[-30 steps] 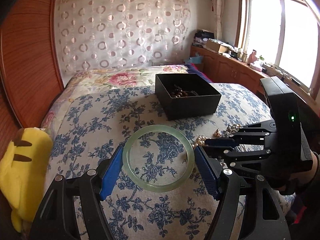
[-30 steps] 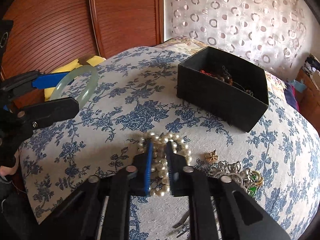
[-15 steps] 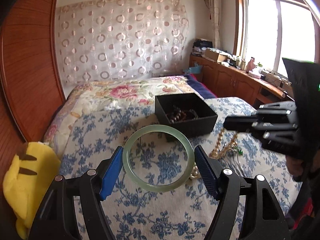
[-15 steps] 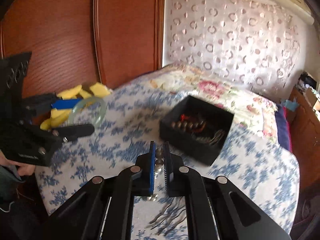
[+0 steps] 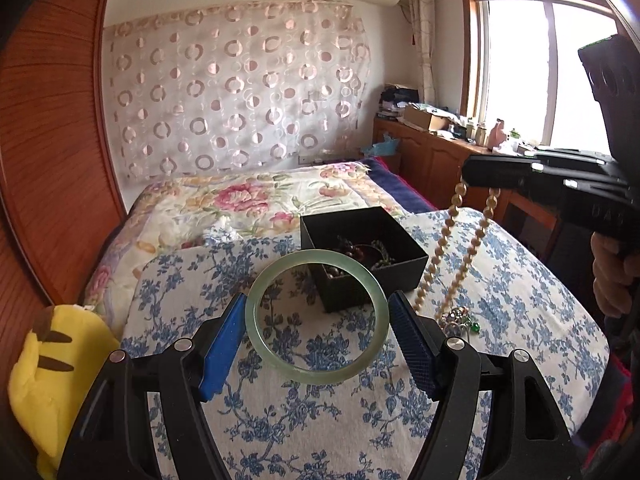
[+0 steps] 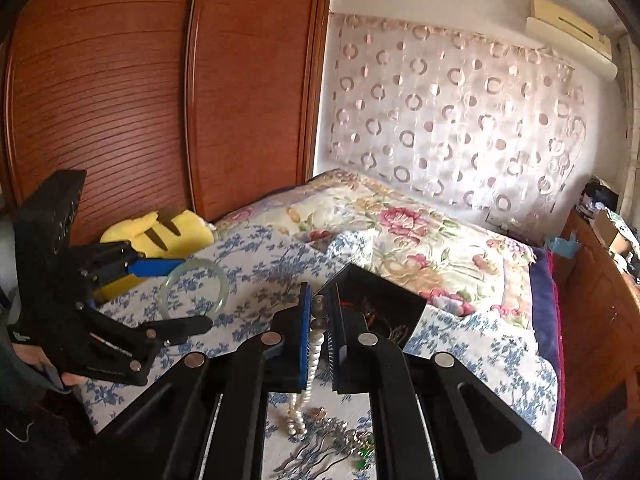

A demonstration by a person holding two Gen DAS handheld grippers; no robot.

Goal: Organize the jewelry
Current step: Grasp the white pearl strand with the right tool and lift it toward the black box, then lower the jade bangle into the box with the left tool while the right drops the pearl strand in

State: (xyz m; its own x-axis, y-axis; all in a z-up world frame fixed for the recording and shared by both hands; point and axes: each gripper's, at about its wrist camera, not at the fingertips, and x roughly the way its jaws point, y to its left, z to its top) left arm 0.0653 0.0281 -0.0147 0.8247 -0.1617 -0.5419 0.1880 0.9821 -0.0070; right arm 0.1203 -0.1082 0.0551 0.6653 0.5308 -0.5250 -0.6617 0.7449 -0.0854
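Left wrist view: left tongs (image 5: 317, 340) clamped on the pale green jade bangle (image 5: 316, 316), held in the air above the blue-floral bedspread (image 5: 520, 300), near the open black square jewelry box (image 5: 362, 258). Right tongs (image 5: 476, 172) hold the long pearl bead necklace (image 5: 460, 256), which dangles down beside the box to the bed.

Right wrist view: right tongs (image 6: 318, 320) closed on the necklace (image 6: 310, 360); its tail reaches the silver-and-green jewelry pile (image 6: 344, 444). Left tongs (image 6: 182, 296) grip the bangle (image 6: 196, 290).

- The right gripper (image 5: 476, 174) carried faint raised letters on its black body in the left wrist view; they looked like "UA", and the rest was too dim to read.
- Nothing else bore legible text.
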